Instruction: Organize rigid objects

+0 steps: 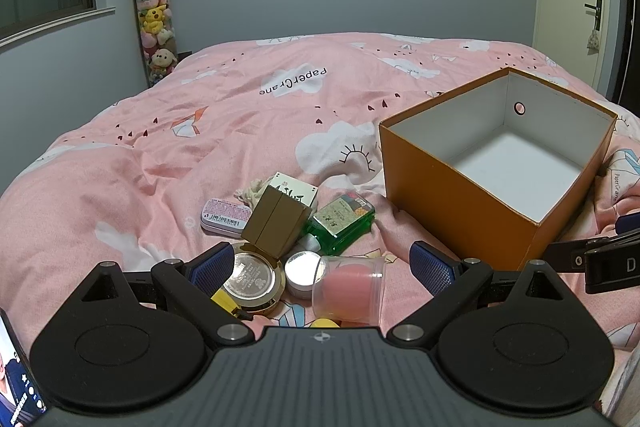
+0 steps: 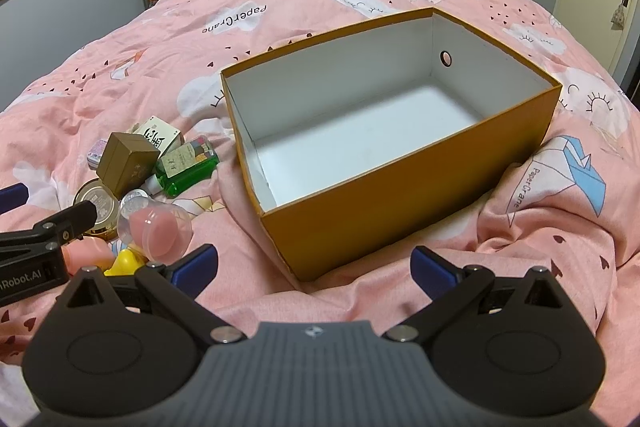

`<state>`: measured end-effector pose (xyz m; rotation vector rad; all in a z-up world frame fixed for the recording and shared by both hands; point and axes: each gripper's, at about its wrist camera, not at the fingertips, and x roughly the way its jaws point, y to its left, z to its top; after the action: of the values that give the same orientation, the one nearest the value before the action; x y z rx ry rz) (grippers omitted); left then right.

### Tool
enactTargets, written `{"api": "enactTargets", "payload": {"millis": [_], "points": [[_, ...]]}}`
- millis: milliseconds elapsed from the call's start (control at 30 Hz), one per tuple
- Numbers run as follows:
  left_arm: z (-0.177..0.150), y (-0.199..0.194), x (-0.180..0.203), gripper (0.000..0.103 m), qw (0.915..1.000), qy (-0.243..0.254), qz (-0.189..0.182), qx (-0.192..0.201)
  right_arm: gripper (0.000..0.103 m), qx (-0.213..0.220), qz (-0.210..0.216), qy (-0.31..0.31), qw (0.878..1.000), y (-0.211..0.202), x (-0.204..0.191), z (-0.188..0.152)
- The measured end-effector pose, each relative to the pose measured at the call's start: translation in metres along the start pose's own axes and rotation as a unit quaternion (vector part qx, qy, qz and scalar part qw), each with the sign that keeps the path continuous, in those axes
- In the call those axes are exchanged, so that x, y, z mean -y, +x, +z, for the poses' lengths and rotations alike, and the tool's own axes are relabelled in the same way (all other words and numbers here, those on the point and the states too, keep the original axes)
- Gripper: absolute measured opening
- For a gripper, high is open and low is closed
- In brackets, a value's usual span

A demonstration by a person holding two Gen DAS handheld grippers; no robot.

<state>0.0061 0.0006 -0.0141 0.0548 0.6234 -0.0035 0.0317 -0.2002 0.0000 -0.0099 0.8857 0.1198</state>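
Both claws wide apart, holding nothing: left claw [image 1: 322, 267] over clutter left of box [image 1: 460, 203], right claw [image 2: 314, 267] facing box.

Two black grippers [image 1: 324, 263] [image 2: 314, 263] with blue ribbed fingertip pads [image 1: 434, 269], silver pivot screws, grey ridged bodies.

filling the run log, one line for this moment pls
left tongs: open over clutter | right tongs: open, empty | orange box: empty | items unsorted
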Motion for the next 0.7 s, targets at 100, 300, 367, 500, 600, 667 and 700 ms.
{"api": "enactTargets", "payload": {"millis": [100, 300, 367, 500, 600, 667, 700], "points": [[0.0, 0.0, 0.0, 0.103, 1.0, 0.0, -0.001, -0.001, 0.1, -0.002, 0.002, -0.001, 1.0, 0.001, 0.0, 0.0], [0.0, 0.0, -0.001, 0.103, 1.0, -0.003, -0.003, -0.002, 0.1, -0.002, 0.005, -0.01, 1.0, 0.002, -0.004, 0.0], [-0.001, 0.0, -0.002, 0.103, 1.0, -0.004, -0.007, -0.004, 0.1, -0.003, 0.007, -0.015, 1.0, 0.002, -0.005, 0.0], [0.002, 0.003, -0.005, 0.103, 0.9996, -0.007, -0.02, -0.019, 0.1, -0.006, 0.021, -0.027, 0.999, 0.003, -0.008, 0.002], [0.003, 0.008, -0.008, 0.086, 0.9986, -0.007, -0.037, -0.038, 0.086, -0.017, 0.041, -0.04, 0.998, 0.008, -0.011, 0.005], [0.003, 0.013, -0.011, 0.083, 0.997, -0.008, -0.051, -0.058, 0.078, -0.031, 0.055, -0.049, 0.997, 0.013, -0.014, 0.007], [0.003, 0.014, -0.012, 0.079, 0.9962, -0.008, -0.056, -0.066, 0.076, -0.039, 0.064, -0.053, 0.996, 0.016, -0.016, 0.008]]}}
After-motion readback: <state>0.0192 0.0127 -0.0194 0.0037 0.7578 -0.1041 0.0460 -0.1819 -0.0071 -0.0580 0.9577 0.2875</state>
